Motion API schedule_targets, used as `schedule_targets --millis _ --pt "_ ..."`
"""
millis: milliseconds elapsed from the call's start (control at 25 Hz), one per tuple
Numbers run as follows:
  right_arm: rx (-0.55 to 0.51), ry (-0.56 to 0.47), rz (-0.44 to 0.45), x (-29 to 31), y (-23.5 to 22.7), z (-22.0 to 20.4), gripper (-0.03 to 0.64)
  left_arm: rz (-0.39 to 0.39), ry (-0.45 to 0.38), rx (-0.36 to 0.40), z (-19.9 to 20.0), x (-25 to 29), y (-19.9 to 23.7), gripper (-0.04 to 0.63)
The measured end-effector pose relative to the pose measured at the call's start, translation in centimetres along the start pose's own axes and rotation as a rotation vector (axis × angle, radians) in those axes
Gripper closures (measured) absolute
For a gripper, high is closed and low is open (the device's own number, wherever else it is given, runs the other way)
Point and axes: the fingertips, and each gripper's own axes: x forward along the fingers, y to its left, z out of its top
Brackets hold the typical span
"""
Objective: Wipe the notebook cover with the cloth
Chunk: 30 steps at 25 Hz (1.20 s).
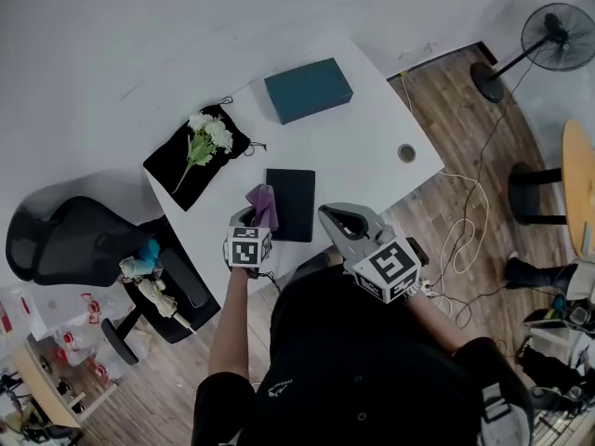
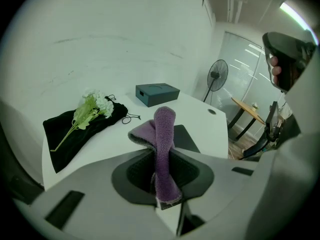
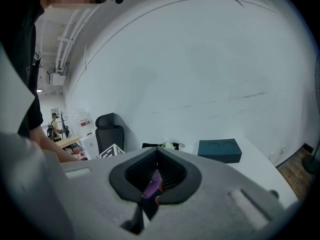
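The left gripper [image 1: 251, 223] has its jaws pressed on the purple cloth [image 2: 164, 149], which stands up between them and folds over just beyond the tips. The black notebook [image 2: 183, 137] lies flat on the white table [image 1: 372, 147], just ahead of these jaws. The right gripper [image 1: 340, 221] has its jaws closed together with nothing between them.
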Motion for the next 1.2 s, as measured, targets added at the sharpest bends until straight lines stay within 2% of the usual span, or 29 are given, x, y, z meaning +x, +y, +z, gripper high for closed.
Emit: schedule_targets --millis 200,520,920,1200 --pt "-0.007 0.004 0.018 -0.6 0.3 -0.3 0.614 -0.067 -0.003 0.036 0.2 0.0 -3.7 0.523" --pt "0.002 0.019 0.022 -1.6 0.5 -1.1 0.615 -0.143 0.048 0.068 -2.0 1.4 -8.5 0.523" --pt "0.011 0.045 -0.001 -2.0 0.0 -1.9 0.614 -0.202 0.092 0.1 -4.0 3.8 -11.4 0.523" --pt "0.02 0.053 -0.01 -1.8 0.0 -2.2 0.615 -0.202 0.13 0.09 -5.6 4.7 -11.3 0.523"
